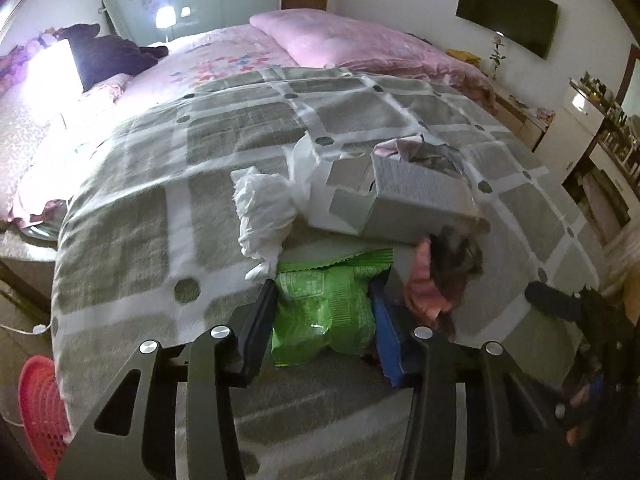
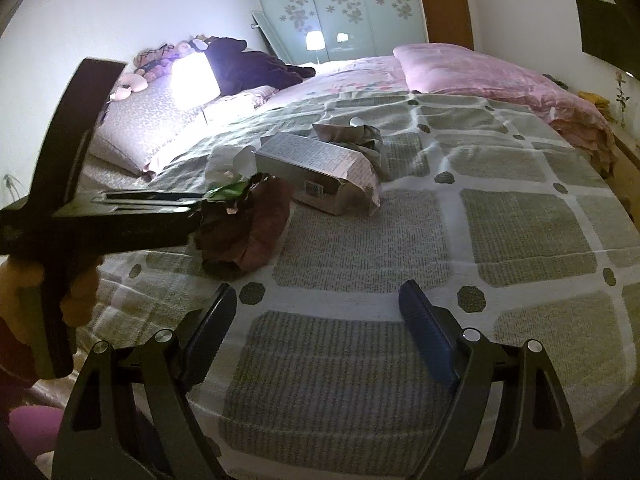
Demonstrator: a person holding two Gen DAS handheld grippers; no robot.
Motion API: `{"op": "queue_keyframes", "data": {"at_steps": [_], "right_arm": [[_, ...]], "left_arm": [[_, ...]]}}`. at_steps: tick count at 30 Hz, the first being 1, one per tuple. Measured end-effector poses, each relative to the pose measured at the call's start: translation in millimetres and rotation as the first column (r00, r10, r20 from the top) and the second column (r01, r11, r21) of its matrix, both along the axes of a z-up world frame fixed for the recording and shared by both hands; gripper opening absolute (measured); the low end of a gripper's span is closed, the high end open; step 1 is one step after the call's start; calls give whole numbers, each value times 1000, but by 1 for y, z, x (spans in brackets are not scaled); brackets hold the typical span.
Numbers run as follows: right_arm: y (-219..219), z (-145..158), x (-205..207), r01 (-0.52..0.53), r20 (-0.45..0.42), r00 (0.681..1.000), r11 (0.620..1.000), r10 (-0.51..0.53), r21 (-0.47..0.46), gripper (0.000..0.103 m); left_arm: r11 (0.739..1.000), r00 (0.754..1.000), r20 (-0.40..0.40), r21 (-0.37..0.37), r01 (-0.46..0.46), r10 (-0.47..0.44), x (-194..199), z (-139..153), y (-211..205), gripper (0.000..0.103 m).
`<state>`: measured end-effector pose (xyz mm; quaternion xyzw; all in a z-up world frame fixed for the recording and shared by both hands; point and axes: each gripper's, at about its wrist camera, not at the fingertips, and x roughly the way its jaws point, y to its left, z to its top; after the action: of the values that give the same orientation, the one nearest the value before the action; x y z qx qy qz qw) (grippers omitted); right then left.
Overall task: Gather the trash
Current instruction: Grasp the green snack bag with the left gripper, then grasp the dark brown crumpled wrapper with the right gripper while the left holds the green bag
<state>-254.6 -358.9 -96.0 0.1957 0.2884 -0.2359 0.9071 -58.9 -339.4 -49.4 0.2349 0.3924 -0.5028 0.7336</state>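
A green snack bag (image 1: 324, 304) lies on the grey checked quilt (image 1: 160, 208), and my left gripper (image 1: 320, 312) is shut on it, a finger pressing each side. In the right wrist view the left gripper (image 2: 200, 204) comes in from the left with the green snack bag (image 2: 226, 192) at its tips. Just beyond lie a crumpled white tissue (image 1: 264, 216), an opened cardboard box (image 1: 416, 204) (image 2: 320, 172) and a dark reddish wrapper (image 1: 436, 280) (image 2: 248, 228). My right gripper (image 2: 320, 300) hangs open over the bare quilt (image 2: 520, 232), nothing between its fingers.
Crumpled grey paper (image 2: 356, 136) sits behind the box. A pink duvet (image 1: 360, 40) and pillows cover the far half of the bed. A glowing lamp (image 2: 194, 78) stands at the far left. A red basket (image 1: 40, 404) is on the floor at the bed's left edge.
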Motion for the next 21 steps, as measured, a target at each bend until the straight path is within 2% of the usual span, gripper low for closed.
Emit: {"op": "queue_keyframes", "data": {"at_steps": [12, 15, 21], "right_arm": [[5, 2, 7, -17, -11, 1000, 1000, 17, -5, 84], [9, 3, 13, -50, -7, 999, 999, 50, 10, 84], [16, 6, 36, -91, -42, 995, 996, 90, -21, 84]], "left_arm": [[994, 995, 8, -42, -99, 99, 12, 9, 72, 44], [994, 994, 23, -34, -105, 105, 10, 7, 88, 44], [995, 996, 12, -30, -93, 93, 5, 3, 108, 44]]}}
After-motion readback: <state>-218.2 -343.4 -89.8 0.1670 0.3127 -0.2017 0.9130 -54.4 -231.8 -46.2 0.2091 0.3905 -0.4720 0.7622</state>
